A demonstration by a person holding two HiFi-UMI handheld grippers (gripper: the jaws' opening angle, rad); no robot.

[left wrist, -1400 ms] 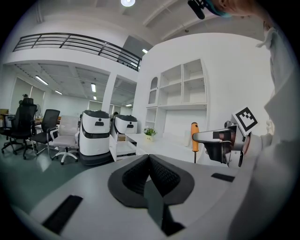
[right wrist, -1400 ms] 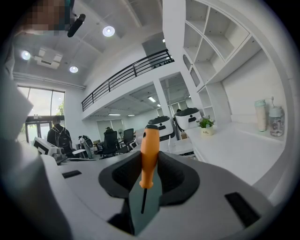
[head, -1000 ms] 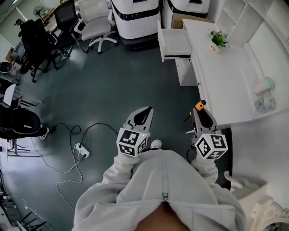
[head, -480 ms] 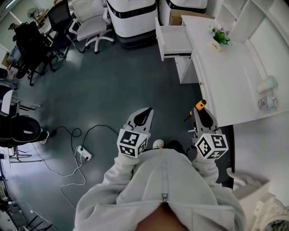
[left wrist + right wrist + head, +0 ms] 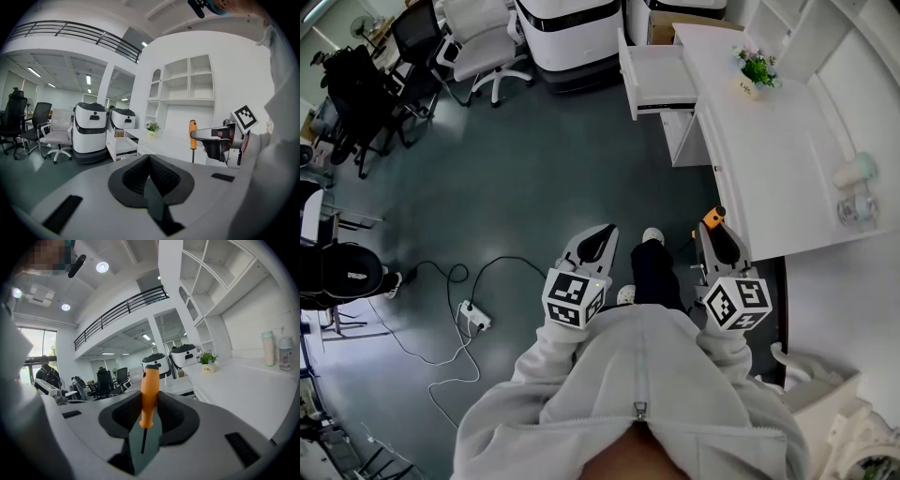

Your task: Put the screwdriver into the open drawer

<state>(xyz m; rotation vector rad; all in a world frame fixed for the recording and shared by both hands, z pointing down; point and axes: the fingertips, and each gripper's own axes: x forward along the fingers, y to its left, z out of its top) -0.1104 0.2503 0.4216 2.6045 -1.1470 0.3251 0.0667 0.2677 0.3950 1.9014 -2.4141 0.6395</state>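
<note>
Your right gripper is clamped on the screwdriver: in the right gripper view the two jaws press on the lower part of the orange handle, with the handle rising above them and the thin dark shaft running down below the grip. The left gripper view confirms this from the side, showing the screwdriver upright in the right gripper's jaws, handle on top. Your left gripper has its jaws brought together with nothing between them; its own view shows the ribbed pads meeting along their length. Both grippers are held out in front of your body over the dark floor, side by side and well apart from each other, with your shoe and dark trouser leg between them. The right gripper sits just beside the near edge of the white desk. The open drawer juts out from the far end of that desk towards the left of the head view, well apart from the screwdriver. A small potted plant stands on the desk near the drawer. A power strip with its cable lies on the floor to your left.
</note>
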